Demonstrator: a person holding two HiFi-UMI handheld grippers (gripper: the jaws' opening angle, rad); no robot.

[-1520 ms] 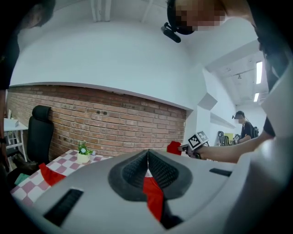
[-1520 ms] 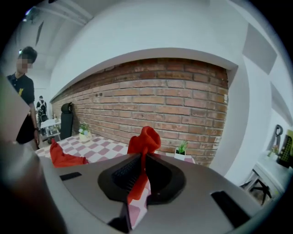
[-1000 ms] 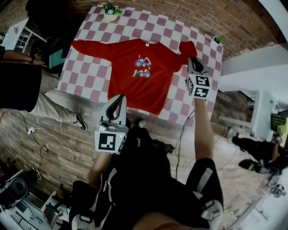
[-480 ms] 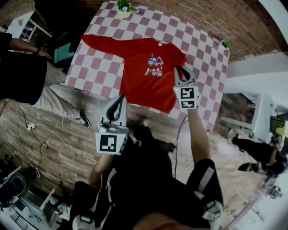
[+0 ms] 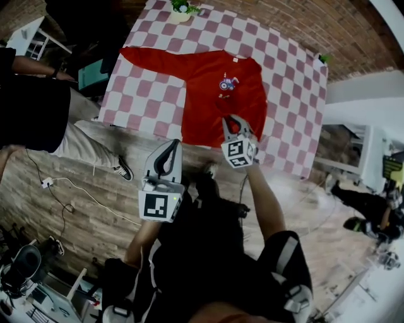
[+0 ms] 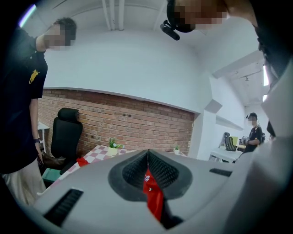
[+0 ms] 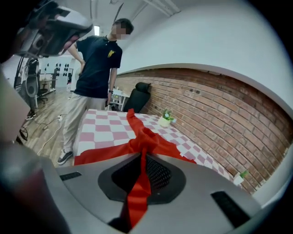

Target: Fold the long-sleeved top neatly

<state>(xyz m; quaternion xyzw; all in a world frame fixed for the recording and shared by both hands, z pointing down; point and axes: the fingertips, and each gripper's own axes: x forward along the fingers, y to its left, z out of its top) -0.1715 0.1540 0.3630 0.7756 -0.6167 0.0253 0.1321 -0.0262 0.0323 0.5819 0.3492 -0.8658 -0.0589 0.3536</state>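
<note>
The fold looks barely begun. The red long-sleeved top [image 5: 205, 94] lies face up on the checked table [image 5: 142, 94], hem toward the person. The right gripper [image 5: 231, 120] is clamped on a strip of its red cloth that runs straight through the jaws, apparently the right sleeve, held over the lower front of the body, so that side seems drawn in. The left sleeve [image 5: 148, 58] lies stretched out flat toward the far left corner, and the body is not yet folded, so that sleeve and the folds of the body are left. The left gripper [image 5: 171, 145] has its jaws closed and hangs at the table's near edge [image 5: 142, 128], just beside the hem. Red shows in the slit between them, but whether that is pinched cloth or only the top seen beyond, I cannot tell. The bare cloth to the right of the top offers open room. A potted plant [image 5: 182, 9] stands at the far edge, and a person [image 5: 28, 107] stands close at the left side, beside the sleeve's end.
</note>
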